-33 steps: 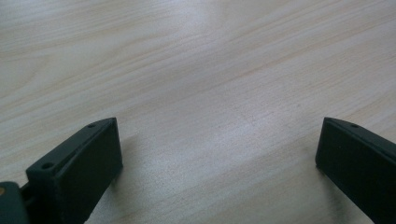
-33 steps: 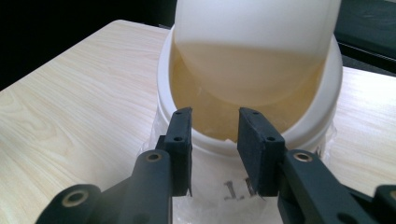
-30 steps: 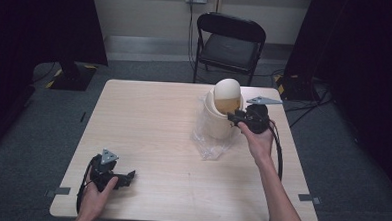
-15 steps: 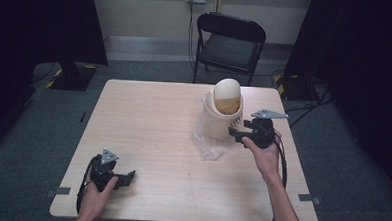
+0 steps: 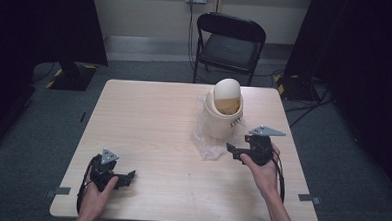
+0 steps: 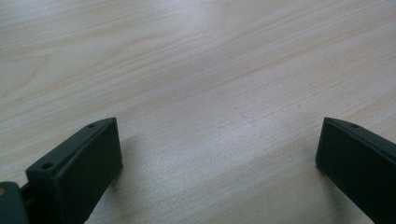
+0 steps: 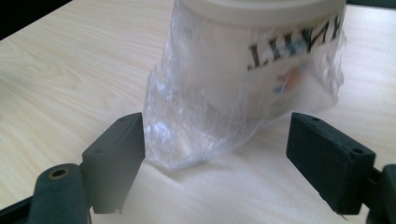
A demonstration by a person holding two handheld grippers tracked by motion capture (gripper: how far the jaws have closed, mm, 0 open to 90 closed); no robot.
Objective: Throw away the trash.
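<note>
With its jaws apart beside the bin, the right tool could snag the loose bag and tip it.

Two black handheld grippers, left gripper and right gripper, blocky jaws with small screw holes, grey three-cornered top plates, trailing black cables, bare forearms.

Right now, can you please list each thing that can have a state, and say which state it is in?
Left gripper: open, fingers apart on bare wood, holding nothing.
Right gripper: open, fingers on either side of the plastic's lower edge, not closed on it.
Cream bin: upright, its swing lid tipped open.
Clear plastic bag: crumpled, draped around the bin, spreading onto the table.
Folding chair: unfolded, nothing on its seat.
</note>
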